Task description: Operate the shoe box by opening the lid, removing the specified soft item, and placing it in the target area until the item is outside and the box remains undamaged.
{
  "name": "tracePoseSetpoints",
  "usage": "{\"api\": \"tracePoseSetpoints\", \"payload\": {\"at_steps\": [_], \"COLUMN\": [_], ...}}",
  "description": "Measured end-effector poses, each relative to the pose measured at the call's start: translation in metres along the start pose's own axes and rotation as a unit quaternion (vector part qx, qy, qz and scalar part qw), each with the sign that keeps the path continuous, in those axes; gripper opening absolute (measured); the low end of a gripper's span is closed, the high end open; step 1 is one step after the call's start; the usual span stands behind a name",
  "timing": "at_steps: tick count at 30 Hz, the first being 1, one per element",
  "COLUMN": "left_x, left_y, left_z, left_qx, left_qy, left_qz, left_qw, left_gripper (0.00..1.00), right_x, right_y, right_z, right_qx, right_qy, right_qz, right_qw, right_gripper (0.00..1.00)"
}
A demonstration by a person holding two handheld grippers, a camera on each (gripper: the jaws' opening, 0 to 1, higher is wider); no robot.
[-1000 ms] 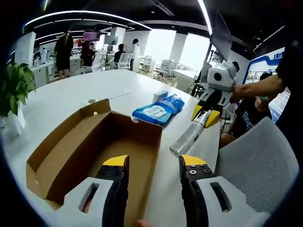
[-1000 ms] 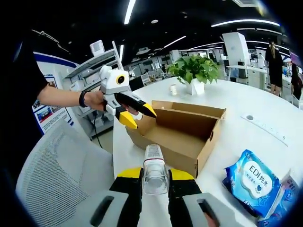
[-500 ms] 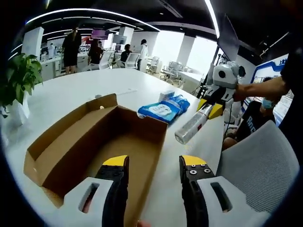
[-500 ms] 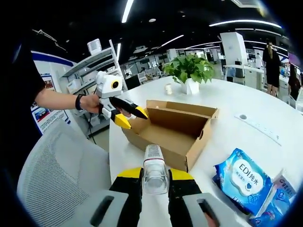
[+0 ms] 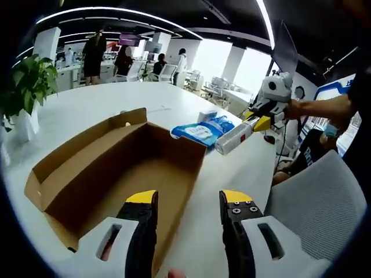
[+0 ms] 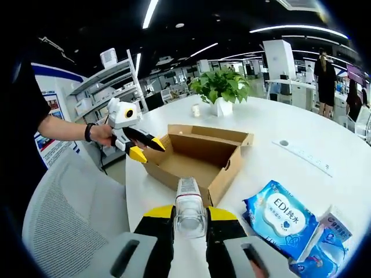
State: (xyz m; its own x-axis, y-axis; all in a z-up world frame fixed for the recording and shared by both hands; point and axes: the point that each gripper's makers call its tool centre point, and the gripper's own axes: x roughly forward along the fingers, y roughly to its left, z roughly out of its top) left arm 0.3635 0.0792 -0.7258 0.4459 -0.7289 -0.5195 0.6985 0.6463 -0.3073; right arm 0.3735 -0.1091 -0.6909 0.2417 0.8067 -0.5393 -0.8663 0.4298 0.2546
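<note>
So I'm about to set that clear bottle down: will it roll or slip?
The bottle looks round and smooth, so laid flat on the table it would probably roll. It seems empty, likely light. The right gripper clamps it.

The white worktop [image 6: 301,130] carries an open cardboard box [image 6: 197,159]. Near the box lie blue packs of wet wipes [image 6: 281,217]. A potted plant [image 6: 217,92] stands farther away, beyond the box.
</note>
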Motion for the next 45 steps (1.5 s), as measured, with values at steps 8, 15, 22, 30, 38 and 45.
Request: {"api": "tracePoseSetpoints", "payload": {"at_steps": [8, 15, 22, 30, 38, 45], "left_x": [0.001, 0.0, 0.0, -0.002, -0.006, -0.008], "left_y": [-0.003, -0.002, -0.002, 0.001, 0.006, 0.009], "left_z": [-0.004, -0.008, -0.01, -0.009, -0.011, -0.015], "left_qx": [-0.006, -0.014, -0.019, -0.024, -0.03, -0.035], "left_qy": [0.003, 0.004, 0.004, 0.003, 0.002, 0.004], "left_qz": [0.002, 0.008, 0.014, 0.022, 0.034, 0.042], "left_qw": [1.0, 0.9999, 0.9997, 0.9994, 0.999, 0.9985], "left_gripper": [0.43, 0.43, 0.43, 0.43, 0.42, 0.42], "right_x": [-0.012, -0.025, -0.035, -0.038, -0.044, -0.049], "right_y": [-0.017, -0.036, -0.059, -0.079, -0.103, -0.128], "right_z": [0.0, -0.005, -0.008, -0.005, -0.001, 0.004], "right_qx": [0.0, 0.0, 0.002, -0.001, -0.014, -0.019], "right_qy": [0.005, 0.012, 0.02, 0.026, 0.04, 0.047], "right_qz": [-0.012, -0.027, -0.044, -0.05, -0.054, -0.064], "right_qw": [0.9999, 0.9995, 0.9988, 0.9984, 0.9977, 0.9967], "right_gripper": [0.16, 0.16, 0.16, 0.16, 0.16, 0.16]}}
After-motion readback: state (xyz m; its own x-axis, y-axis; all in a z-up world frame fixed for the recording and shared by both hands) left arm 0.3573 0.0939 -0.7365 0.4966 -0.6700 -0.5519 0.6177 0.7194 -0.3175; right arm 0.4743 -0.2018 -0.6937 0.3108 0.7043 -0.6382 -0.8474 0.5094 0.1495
